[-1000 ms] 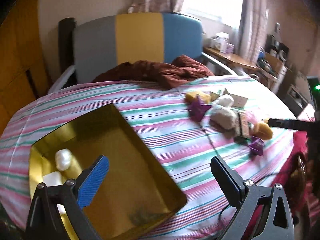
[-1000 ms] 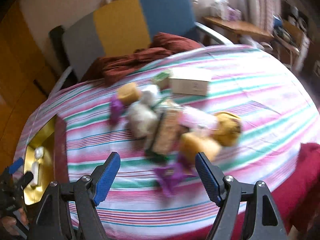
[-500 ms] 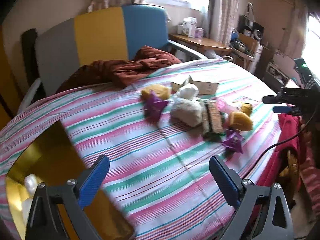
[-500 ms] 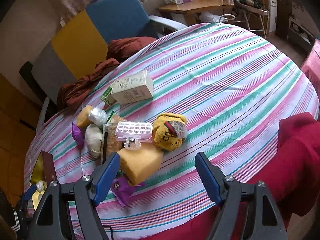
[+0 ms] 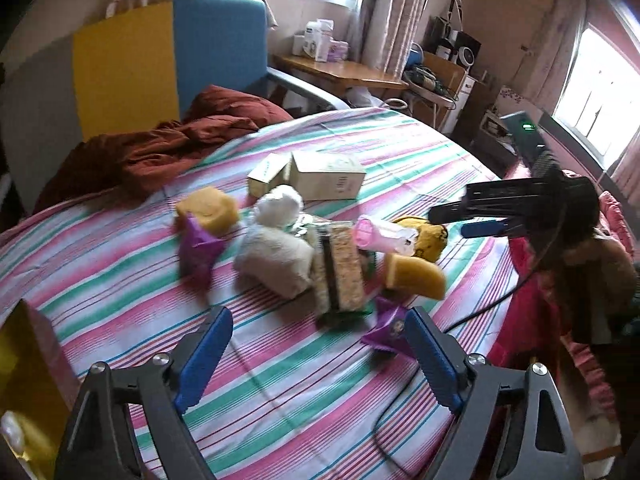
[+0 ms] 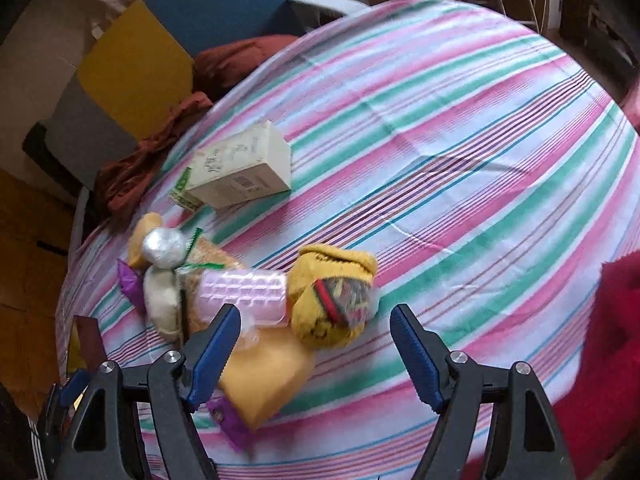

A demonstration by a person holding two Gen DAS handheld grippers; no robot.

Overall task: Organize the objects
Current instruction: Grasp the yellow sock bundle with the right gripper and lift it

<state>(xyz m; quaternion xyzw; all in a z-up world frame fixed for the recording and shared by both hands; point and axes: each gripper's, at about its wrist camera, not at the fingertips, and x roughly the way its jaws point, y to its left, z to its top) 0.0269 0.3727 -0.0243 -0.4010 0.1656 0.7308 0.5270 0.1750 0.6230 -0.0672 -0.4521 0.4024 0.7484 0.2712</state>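
**Both grippers over the pile on the striped surface**

The left gripper (image 5: 318, 354) hangs above the striped surface (image 5: 280, 396) with its jaws apart and closing; only cloth lies between them. Ahead of its jaws is the pile: a purple packet (image 5: 199, 249) to the left, a white bag (image 5: 276, 258) in the middle, a grain bar (image 5: 340, 272) beside it, and a second purple packet (image 5: 386, 328) just beside the right jaw. A gold tray (image 5: 24, 364) is left of the left jaw, at the picture's edge.

The right gripper (image 6: 316, 346) has its jaws apart and nothing is clamped. A yellow sponge (image 6: 264, 380) lies just beside its left jaw, partly behind it. A yellow cloth bundle (image 6: 332, 296) and a pink plastic case (image 6: 244, 294) are just ahead of the jaws, touching each other. A cream box (image 6: 244, 172) lies farther ahead, apart from the pile.
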